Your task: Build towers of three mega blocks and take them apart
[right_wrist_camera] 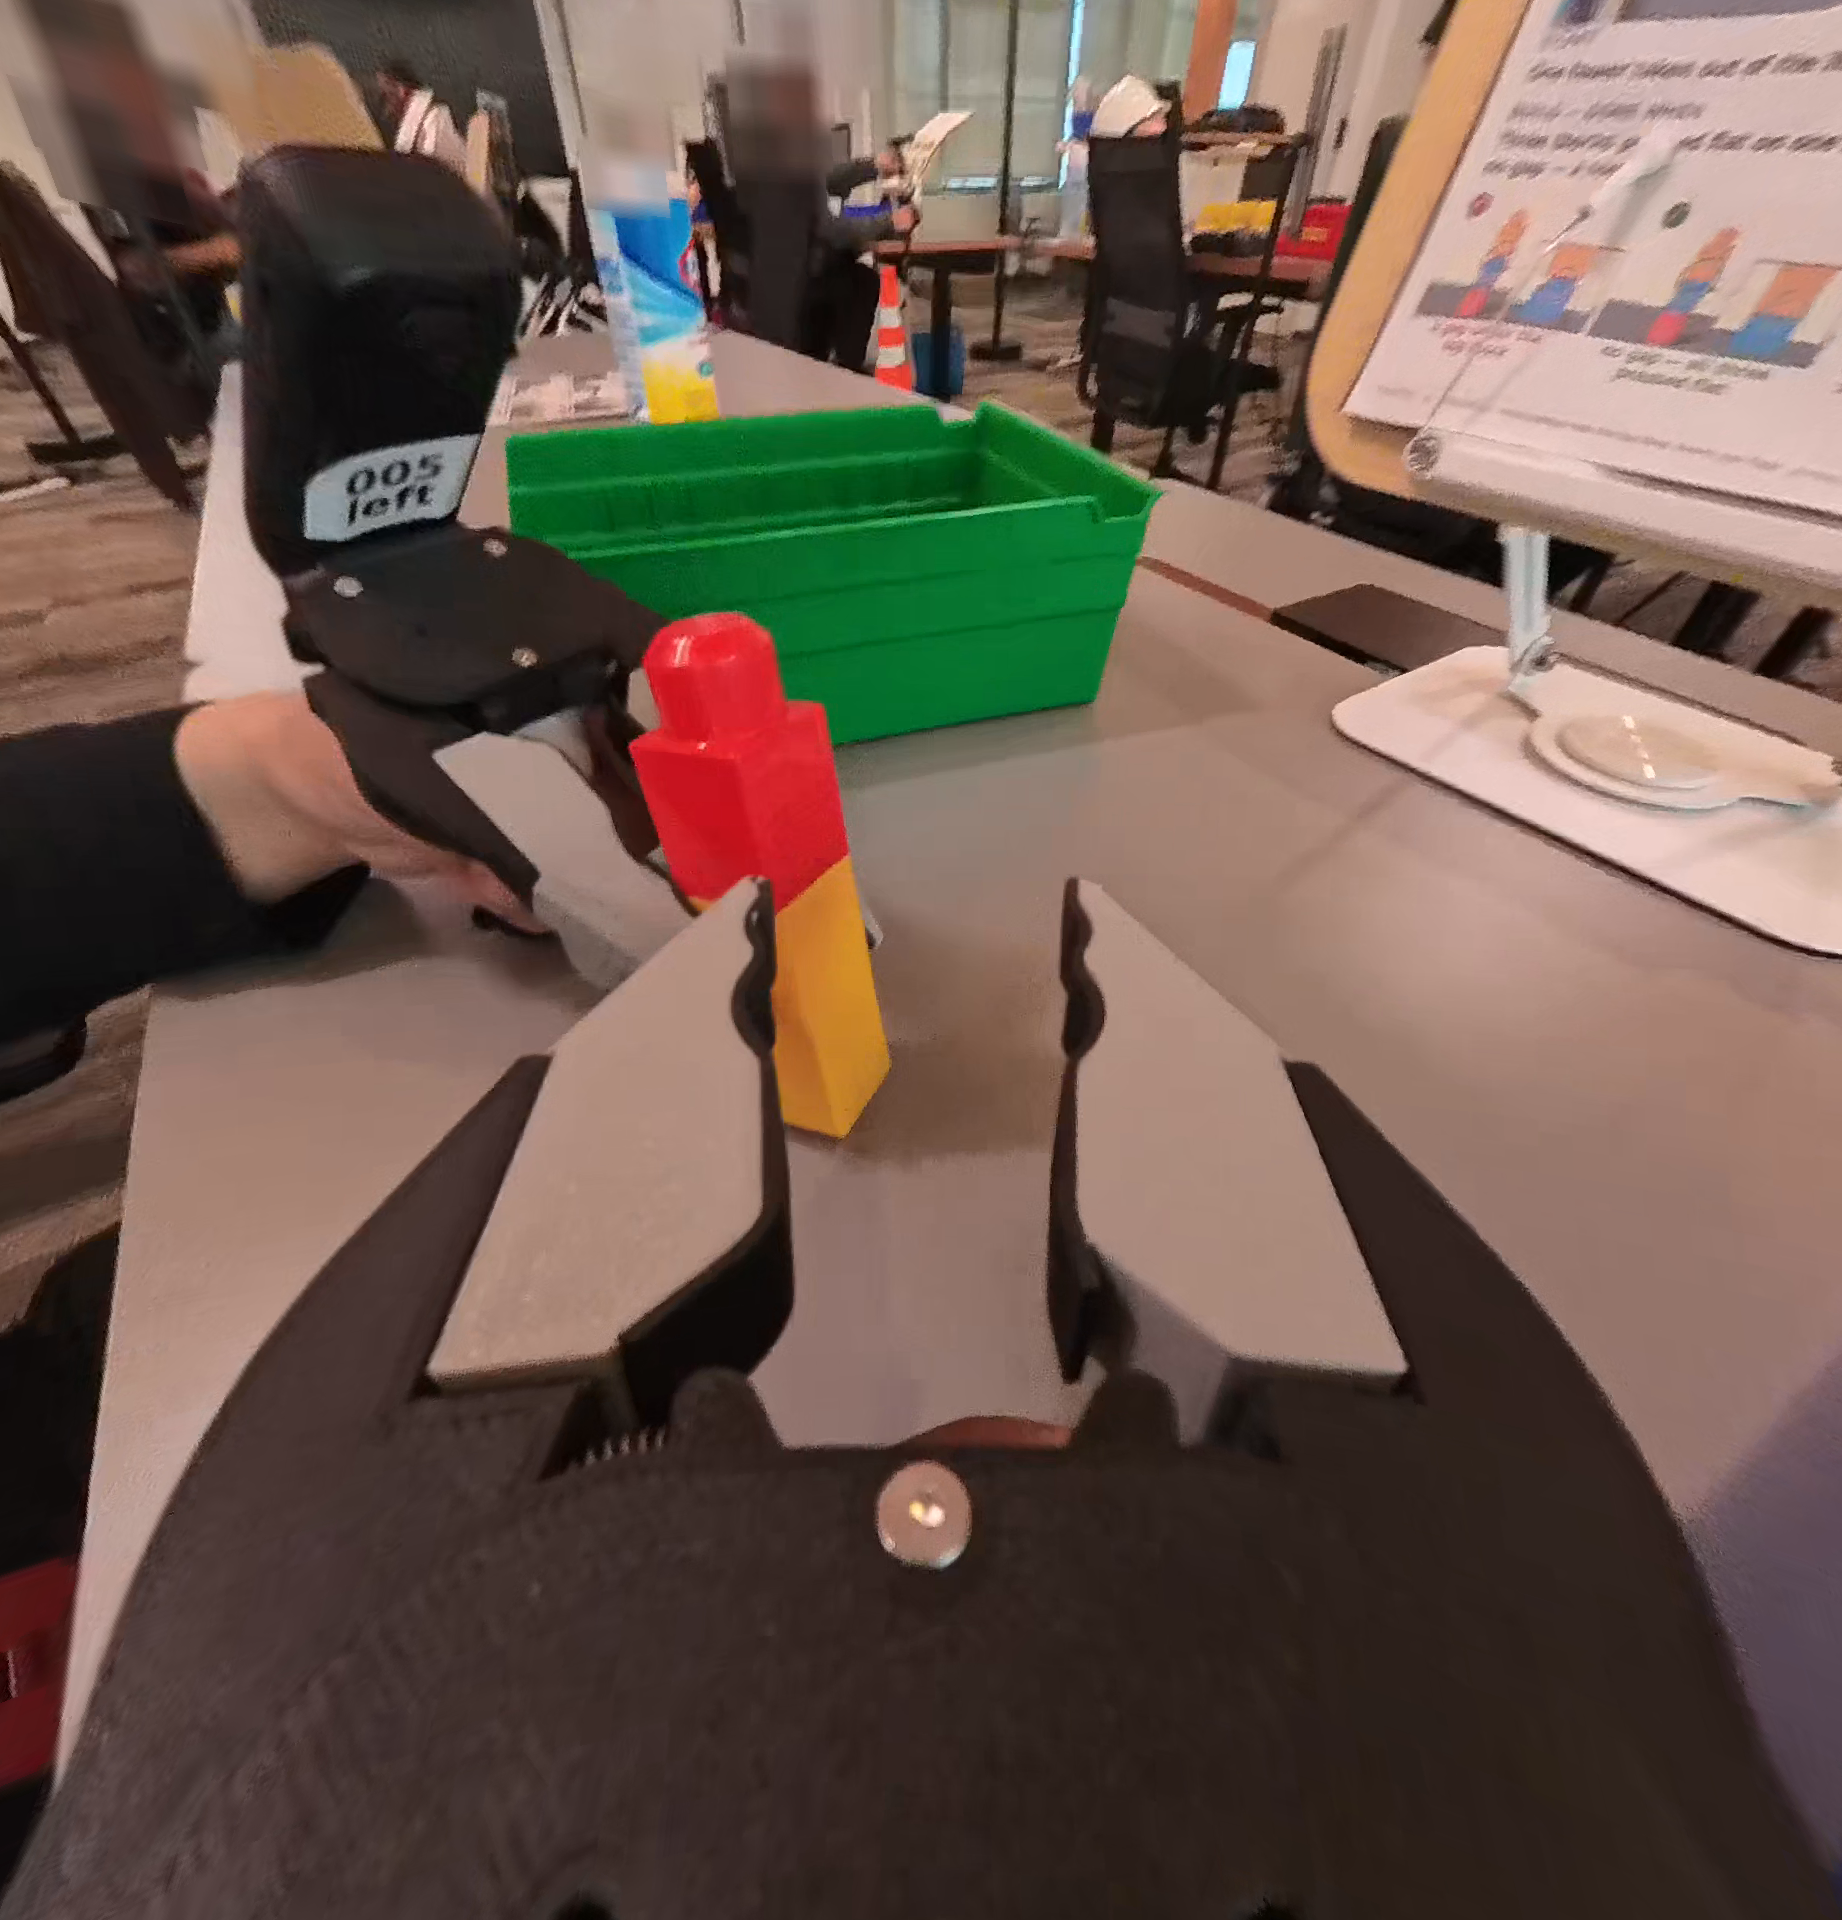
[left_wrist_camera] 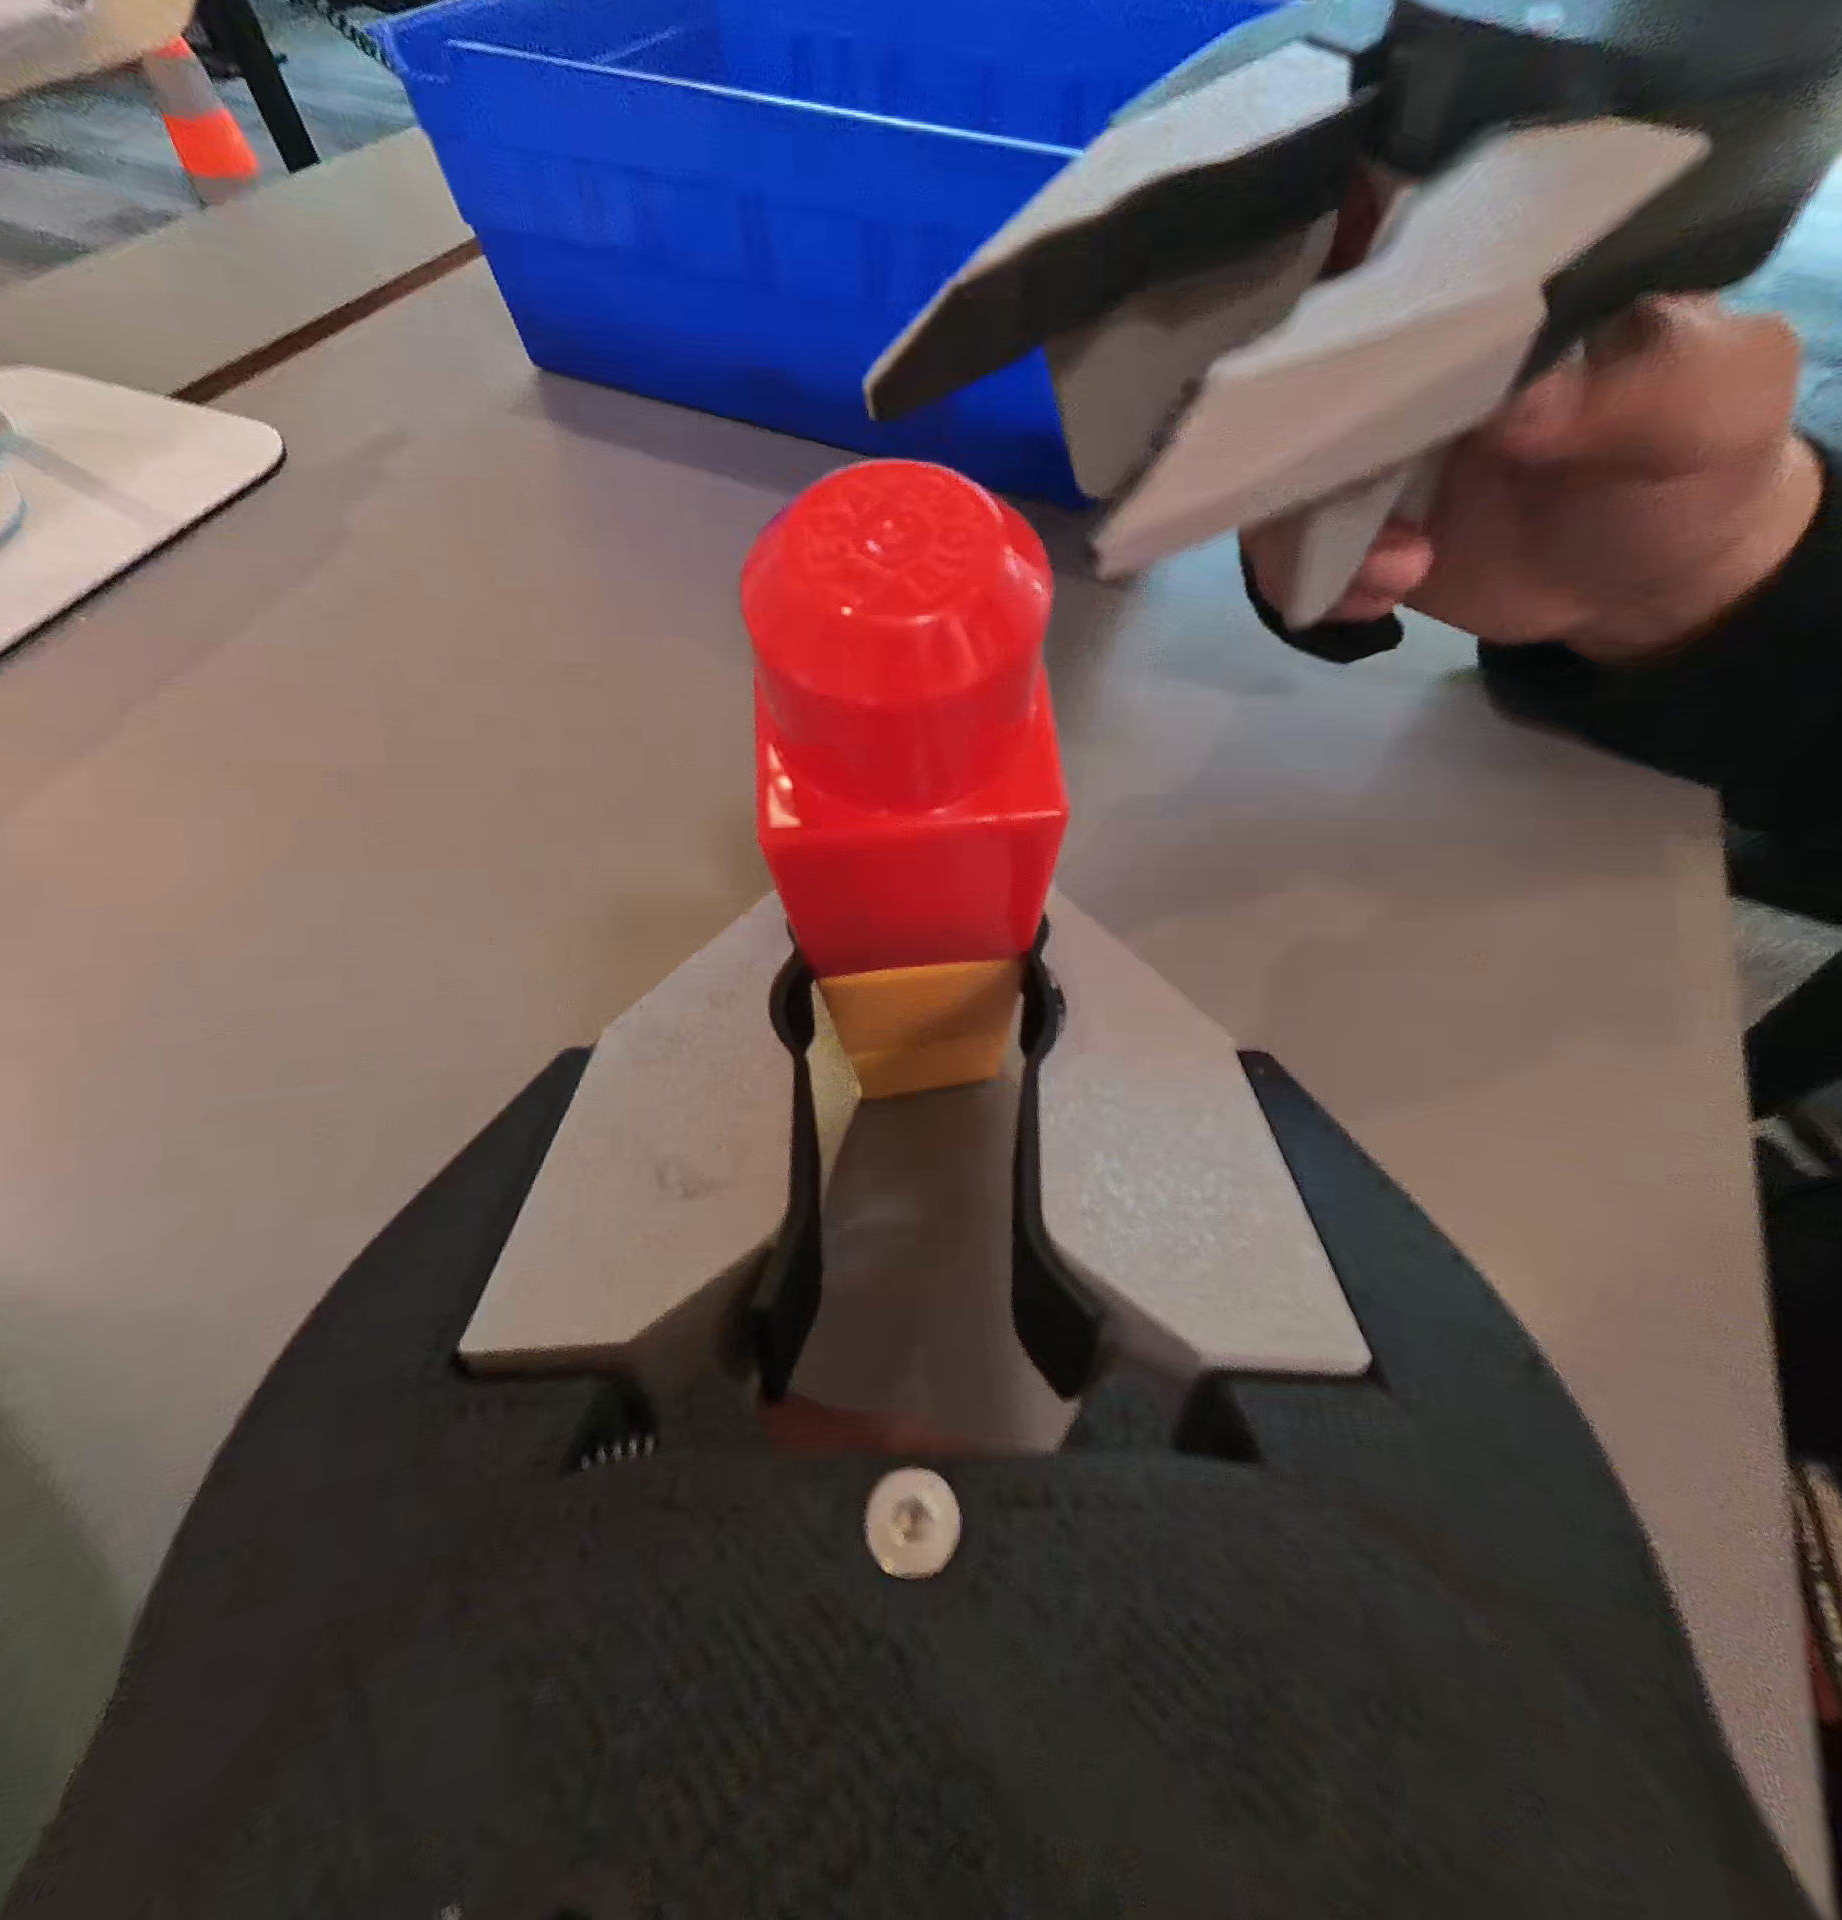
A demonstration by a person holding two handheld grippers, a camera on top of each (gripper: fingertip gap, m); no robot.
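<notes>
- Broadly, the grey desk [right_wrist_camera: 1312, 935] carried everything, stretching ahead of both claws; a green bin [right_wrist_camera: 823, 561] stood beyond the right claw, and a blue bin [left_wrist_camera: 751, 239] stood beyond the left one.
- Between the two bins, the tower stood on the desk just ahead of the left claw's tips: a red block [left_wrist_camera: 912, 831] sat on a yellow block [left_wrist_camera: 912, 1023], and the yellow part looked tall enough in the right wrist view to be two blocks, though I could not tell.
- The left claw [left_wrist_camera: 912, 997] was closed about the yellow block near its top, its tips touching both sides just under the red block.
- The right claw [right_wrist_camera: 917, 966] was spread wide and held nothing; the tower stood just beyond its left fingertip, not between the fingers.
- No loose blocks showed on the desk, and what showed of the green bin's inside was bare.
- By my judgement, the tower was either one block short or just finished; the unstacking had not begun, since the blocks were seated together.
- The open right claw seemed poised to take the red block.
</notes>
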